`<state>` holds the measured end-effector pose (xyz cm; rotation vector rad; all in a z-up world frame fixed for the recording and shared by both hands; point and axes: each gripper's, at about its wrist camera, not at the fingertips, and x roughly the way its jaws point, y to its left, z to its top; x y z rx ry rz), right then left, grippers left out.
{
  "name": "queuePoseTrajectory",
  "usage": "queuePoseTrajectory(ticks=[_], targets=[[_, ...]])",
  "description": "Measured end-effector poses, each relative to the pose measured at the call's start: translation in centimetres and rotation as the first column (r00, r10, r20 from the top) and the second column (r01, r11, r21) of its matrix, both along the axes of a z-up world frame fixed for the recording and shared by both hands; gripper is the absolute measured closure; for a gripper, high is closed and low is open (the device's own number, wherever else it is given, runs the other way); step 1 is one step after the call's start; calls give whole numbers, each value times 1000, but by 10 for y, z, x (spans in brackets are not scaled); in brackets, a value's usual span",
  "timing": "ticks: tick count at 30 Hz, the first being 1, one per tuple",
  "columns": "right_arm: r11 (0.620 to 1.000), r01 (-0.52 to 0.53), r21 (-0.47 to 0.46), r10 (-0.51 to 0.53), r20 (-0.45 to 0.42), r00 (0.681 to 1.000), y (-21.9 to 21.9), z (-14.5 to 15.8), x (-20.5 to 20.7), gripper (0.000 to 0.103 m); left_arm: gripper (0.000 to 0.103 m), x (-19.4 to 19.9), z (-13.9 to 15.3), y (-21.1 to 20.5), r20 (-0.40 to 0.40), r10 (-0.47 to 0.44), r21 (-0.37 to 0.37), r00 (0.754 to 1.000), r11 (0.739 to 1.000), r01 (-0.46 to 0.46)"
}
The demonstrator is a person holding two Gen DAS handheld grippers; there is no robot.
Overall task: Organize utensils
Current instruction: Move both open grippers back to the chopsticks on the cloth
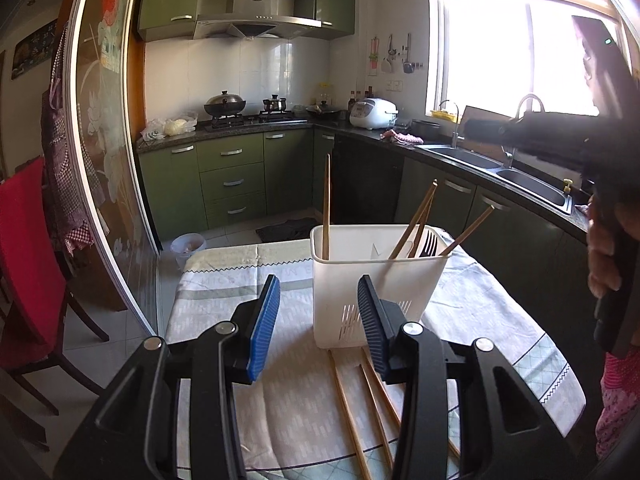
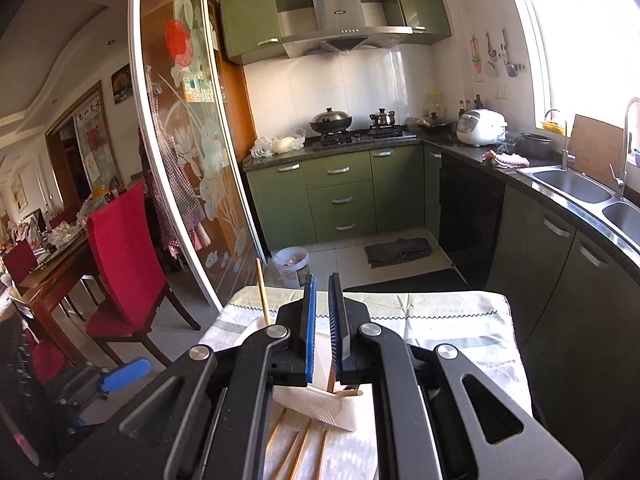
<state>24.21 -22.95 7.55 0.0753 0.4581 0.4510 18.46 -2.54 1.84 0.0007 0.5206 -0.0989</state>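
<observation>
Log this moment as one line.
left gripper: open, empty | right gripper: nearly shut, contents unclear | white caddy: chopsticks, fork inside | loose chopsticks on table

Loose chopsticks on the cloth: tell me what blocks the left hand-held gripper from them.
Nothing visible does. The left hand-held gripper is open above the chopsticks on the cloth; the holder stands just behind them.

Loose chopsticks (image 1: 352, 412) cut off by the lower edge, white caddy (image 2: 320, 408) mostly behind the right tool (image 2: 321, 328).
</observation>
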Motion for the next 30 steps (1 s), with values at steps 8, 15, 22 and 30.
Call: queuePoseTrajectory(ticks=[8,15,22,30], targets=[[1000,-16,-11,17,78,997,-42,1,-86,93,65,32,-69,-11,-306,9,-6,952,1000,-11],[1000,-1,14,1,-5,1000,-81,-39,-119,80,68,54,-121,-17,-489,9,-29,872,999,-26],[1000,13,23,-11,-80,997,-98,-70,-123,80,70,61,-147,-24,-536,71,49,841,997,-53],[999,4,46,2,-137,991,-99,-91,-120,80,73,58,-150,-31,-537,88,78,839,995,-54]])
